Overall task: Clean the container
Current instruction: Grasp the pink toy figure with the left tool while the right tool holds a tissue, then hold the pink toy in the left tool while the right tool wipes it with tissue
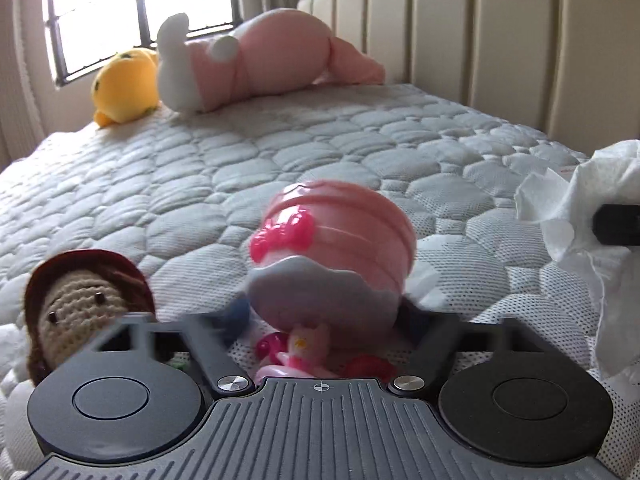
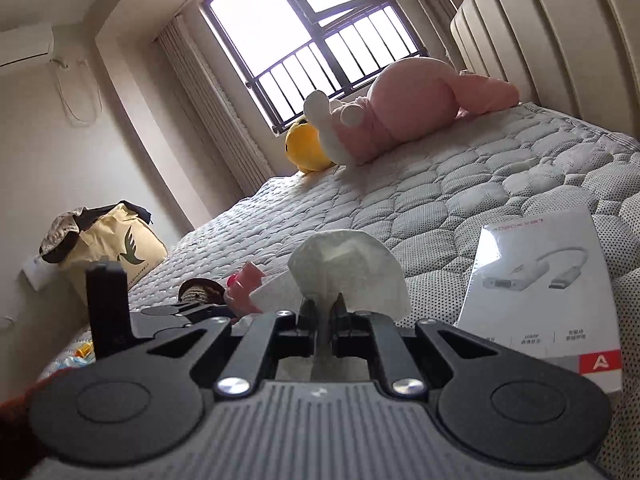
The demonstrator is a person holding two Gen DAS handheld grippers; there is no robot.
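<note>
We've got the pink container [image 1: 336, 232] clamped in the left gripper [image 1: 324, 312], its fingers closed on the grey scalloped part w/ the container tipped over and held just above the bed [image 1: 280, 152]. It's blurred in the left wrist view, so prob. in motion. The right gripper [image 2: 323, 308] has its fingers pinched together on a wad of white tissue [image 2: 348, 264], which sits off to the right of the container, near but apart; in the left view the same tissue [image 1: 576, 216] hangs at the frame edge.

Risks as we see them:
- Grip is on a curved, smooth-looking part, so pressing the tissue against it could twist or pop the container out.
- Tissue is thin & loosely bunched; a hard wipe may tear it or pull it from the fingers.
- Small pink trinkets [image 1: 304, 352] lie on the bed right under the container, and a crochet doll [image 1: 84, 304] sits just beside the left gripper. A low sweep could knock these about.
- The white box [image 2: 548, 280] lies near the right gripper, so a wide swing may shove it.
</note>
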